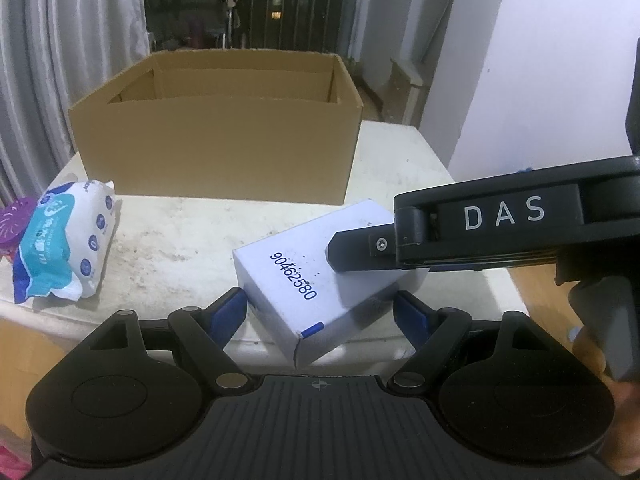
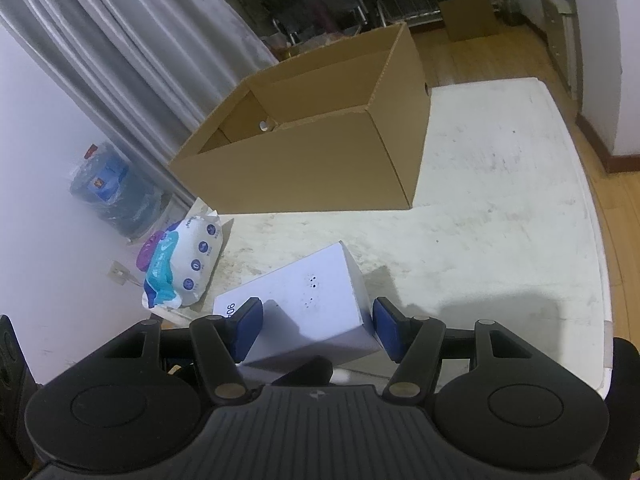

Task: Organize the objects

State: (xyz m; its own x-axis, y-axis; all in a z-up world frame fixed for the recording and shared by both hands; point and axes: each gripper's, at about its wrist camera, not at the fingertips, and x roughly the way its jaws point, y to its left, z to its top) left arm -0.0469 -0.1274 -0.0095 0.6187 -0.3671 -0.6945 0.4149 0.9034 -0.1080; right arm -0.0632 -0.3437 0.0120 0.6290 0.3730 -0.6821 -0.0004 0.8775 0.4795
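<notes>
1. A white rectangular cardboard box printed with the blue number 90462580 (image 1: pixel 320 280) sits between both pairs of tongs, tilted, its near corner past the front edge of the pale, stained surface (image 1: pixel 184 248).
2. The left tongs (image 1: pixel 320 304) hold this white box: the blue pads (image 1: pixel 230 312) sit against its two long sides, with the jaws set fairly wide.
3. The right tongs (image 2: pixel 316 328) grip the same box from its other end; in the right wrist view the blue pads (image 2: pixel 248 330) press both flanks of the white box (image 2: pixel 308 304).
4. In the left wrist view the right tool reaches in from the right, its black finger lying across the top of the box.
5. Behind it stands a large open brown corrugated cardboard carton (image 1: pixel 216 144), flaps folded in, resting on the surface well apart from the white box.
6. A small white object (image 2: pixel 264 125) shows on the carton's floor; I cannot tell what it is.
7. At the left edge of the surface lies a soft white and teal pack of wipes (image 1: pixel 64 240), with a purple round perforated lid (image 1: pixel 12 228) just beside it.
8. Grey curtains (image 1: pixel 60 60) hang behind.
</notes>
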